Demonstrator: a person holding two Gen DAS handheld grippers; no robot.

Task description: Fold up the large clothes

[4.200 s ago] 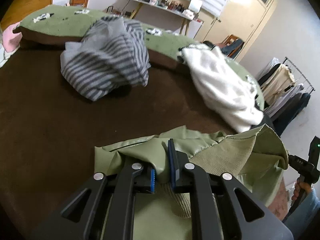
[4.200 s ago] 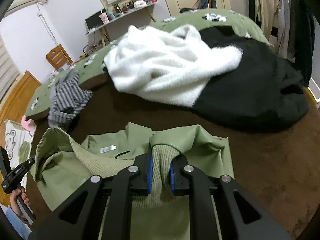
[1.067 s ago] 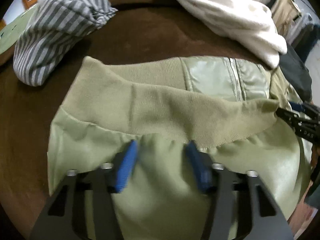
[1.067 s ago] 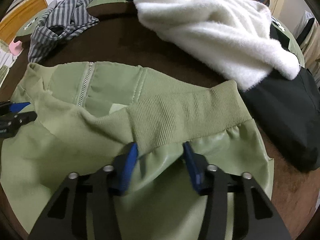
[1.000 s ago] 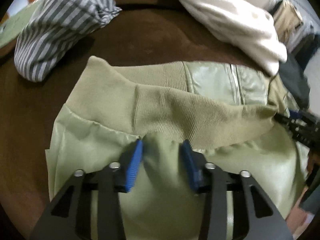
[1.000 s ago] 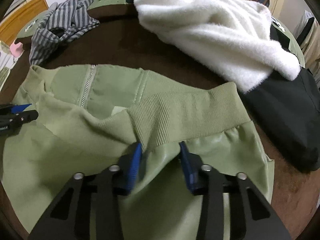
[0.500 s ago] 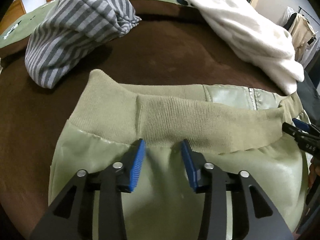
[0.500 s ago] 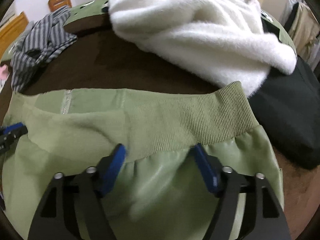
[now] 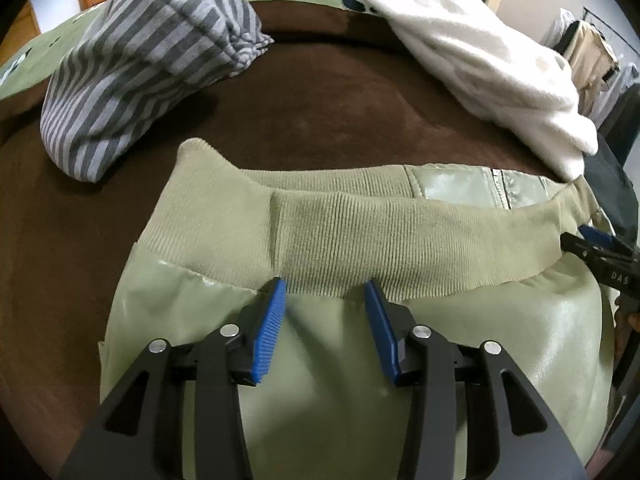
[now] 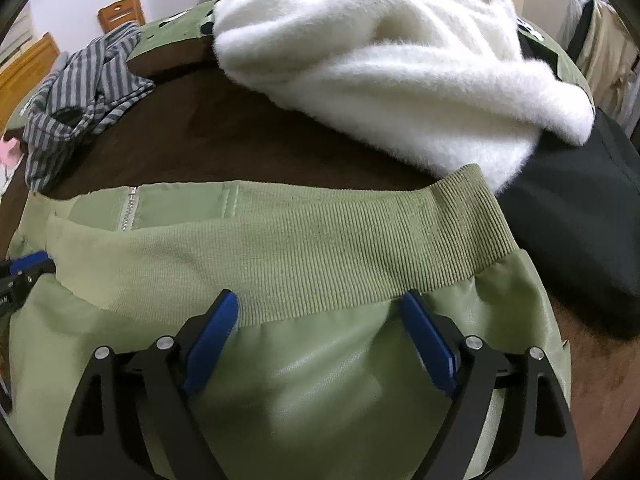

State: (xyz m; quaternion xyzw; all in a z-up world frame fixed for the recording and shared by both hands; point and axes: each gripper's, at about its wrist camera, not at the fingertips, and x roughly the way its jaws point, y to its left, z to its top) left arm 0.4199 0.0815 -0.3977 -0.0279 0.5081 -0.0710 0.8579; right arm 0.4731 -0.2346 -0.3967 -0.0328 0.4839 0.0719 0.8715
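since earlier frames green jacket [image 9: 360, 360] released and laid flat on brown bedspread [image 9: 320, 112]; ribbed hem [image 9: 400, 244] folded across far edge, zipper [image 10: 129, 208] visible behind it. left gripper [image 9: 325, 292] over jacket, fingers apart, nothing pinched. right gripper [image 10: 316, 304] over jacket's right half, jaws opening wide, fabric under them, not clamped. striped garment [image 9: 140, 60] far left, apart from jacket. white fleece [image 10: 392, 64] far right, just beside hem corner. black garment [image 10: 576, 232] right, under fleece edge.
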